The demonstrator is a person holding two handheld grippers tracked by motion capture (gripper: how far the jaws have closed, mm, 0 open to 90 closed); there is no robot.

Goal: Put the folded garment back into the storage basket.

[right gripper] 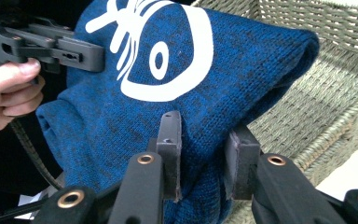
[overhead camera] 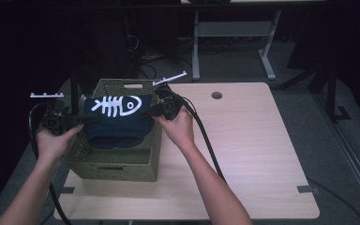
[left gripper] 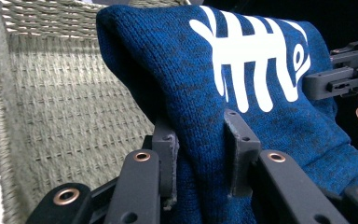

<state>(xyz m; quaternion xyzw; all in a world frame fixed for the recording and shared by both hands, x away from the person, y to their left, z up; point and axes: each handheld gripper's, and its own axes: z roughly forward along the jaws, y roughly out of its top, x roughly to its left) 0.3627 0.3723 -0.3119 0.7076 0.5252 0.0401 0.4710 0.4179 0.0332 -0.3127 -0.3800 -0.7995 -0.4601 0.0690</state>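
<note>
Sweater: I've got the blue sweater (overhead camera: 118, 123) hanging over the left, far part of the table (overhead camera: 243, 154), right above the open basket (overhead camera: 117, 161), white fish-bone print facing up.
Left gripper (overhead camera: 82, 119): my jaws are pinched on the sweater's left edge; in the left gripper view the knit (left gripper: 242, 93) bunches between my pads.
Right gripper (overhead camera: 152, 112): same story on the right edge, jaws pressed onto a fold of the cloth (right gripper: 223, 60).
Why held so: a grip at each side keeps the folded bundle spread and level, so I reckon it can drop straight between the basket walls.
Basket: it sits at the table's left edge, mouth up, ready to receive.
Count: one sweater, one basket, two grippers, two hands.
</note>
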